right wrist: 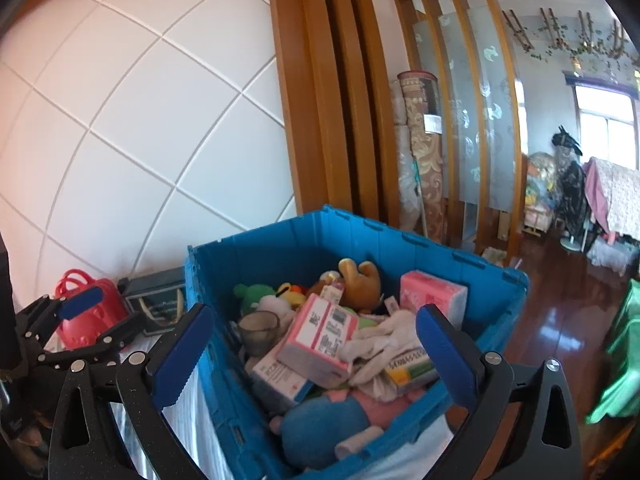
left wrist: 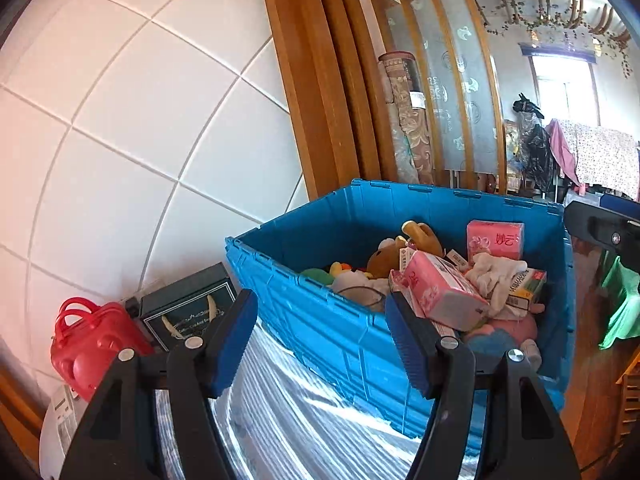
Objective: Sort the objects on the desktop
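A blue plastic crate [left wrist: 332, 320] [right wrist: 460, 268] stands on a shiny foil-covered desktop [left wrist: 280, 412]. It holds several things: pink tissue packs [left wrist: 440, 292] [right wrist: 320, 332], a brown plush bear [left wrist: 386, 260] [right wrist: 360, 280], white cloth [left wrist: 496, 276] [right wrist: 384, 340], a yellow-green box [right wrist: 412, 368], a grey cup [right wrist: 258, 330] and a blue-pink plush [right wrist: 320, 428]. My left gripper [left wrist: 320, 336] is open and empty, in front of the crate's near wall; it also shows in the right wrist view [right wrist: 92, 316]. My right gripper [right wrist: 312, 360] is open and empty, above the crate's contents.
A red toy handbag [left wrist: 92, 340] [right wrist: 86, 312] and a dark gift bag [left wrist: 188, 304] [right wrist: 160, 304] stand left of the crate against the white tiled wall. A wooden door frame, rolled carpets [right wrist: 424, 152] and a glass screen stand behind. Wooden floor lies to the right.
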`<state>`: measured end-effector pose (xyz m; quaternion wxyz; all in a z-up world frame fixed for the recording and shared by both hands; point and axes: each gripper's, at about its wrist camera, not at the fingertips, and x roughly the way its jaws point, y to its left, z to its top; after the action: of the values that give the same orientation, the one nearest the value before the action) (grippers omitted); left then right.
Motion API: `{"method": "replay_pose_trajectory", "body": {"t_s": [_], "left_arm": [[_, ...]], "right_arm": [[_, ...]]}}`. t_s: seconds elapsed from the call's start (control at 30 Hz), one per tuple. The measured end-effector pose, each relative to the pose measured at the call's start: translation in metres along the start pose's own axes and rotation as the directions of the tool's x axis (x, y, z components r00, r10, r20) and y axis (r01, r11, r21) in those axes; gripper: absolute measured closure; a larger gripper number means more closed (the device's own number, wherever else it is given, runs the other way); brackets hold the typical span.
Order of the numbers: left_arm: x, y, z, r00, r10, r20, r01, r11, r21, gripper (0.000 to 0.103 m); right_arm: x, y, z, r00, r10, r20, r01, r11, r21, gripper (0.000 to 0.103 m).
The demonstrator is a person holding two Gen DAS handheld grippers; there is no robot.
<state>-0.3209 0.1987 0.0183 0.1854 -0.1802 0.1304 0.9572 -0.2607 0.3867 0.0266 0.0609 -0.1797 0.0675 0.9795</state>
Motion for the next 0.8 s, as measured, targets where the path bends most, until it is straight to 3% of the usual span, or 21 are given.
{"method": "replay_pose_trajectory", "body": {"t_s": [0.17, 0.27, 0.33, 0.47, 0.53, 0.67, 0.8], "left_arm": [[-0.053, 0.003, -0.036, 0.999, -0.03, 0.021, 0.031, 0.999, -0.022, 0.037], [-0.085, 0.012, -0.056, 0.999, -0.046, 0.001, 0.046, 0.998, -0.039, 0.037], [-0.105, 0.029, -0.07, 0.999, -0.023, -0.026, 0.022, 0.998, -0.058, 0.037], [-0.141, 0.05, -0.099, 0.994, 0.104, -0.036, -0.106, 0.993, -0.046, 0.037], [-0.145, 0.049, -0.112, 0.988, 0.117, -0.098, -0.12, 0.992, -0.03, 0.037], [-0.161, 0.009, -0.12, 0.992, 0.107, -0.061, -0.109, 0.994, -0.026, 0.037], [-0.172, -0.043, -0.113, 0.999, 0.024, -0.033, -0.025, 0.999, -0.025, 0.037]], "right_arm": [[-0.067, 0.021, -0.038, 0.997, -0.082, 0.012, 0.082, 0.996, 0.021, 0.0], [-0.106, 0.032, -0.063, 0.998, -0.057, -0.005, 0.057, 0.998, 0.042, 0.0], [-0.139, 0.028, -0.072, 1.0, -0.027, -0.012, 0.028, 0.999, 0.042, 0.0], [-0.207, -0.007, -0.068, 0.983, -0.18, -0.03, 0.179, 0.983, -0.048, 0.0], [-0.214, -0.017, -0.078, 0.982, -0.187, -0.028, 0.187, 0.982, -0.031, 0.0], [-0.191, -0.016, -0.117, 0.996, -0.084, 0.0, 0.084, 0.996, 0.034, 0.0], [-0.166, -0.021, -0.156, 0.994, -0.024, -0.11, 0.026, 1.0, 0.014, 0.001]]}}
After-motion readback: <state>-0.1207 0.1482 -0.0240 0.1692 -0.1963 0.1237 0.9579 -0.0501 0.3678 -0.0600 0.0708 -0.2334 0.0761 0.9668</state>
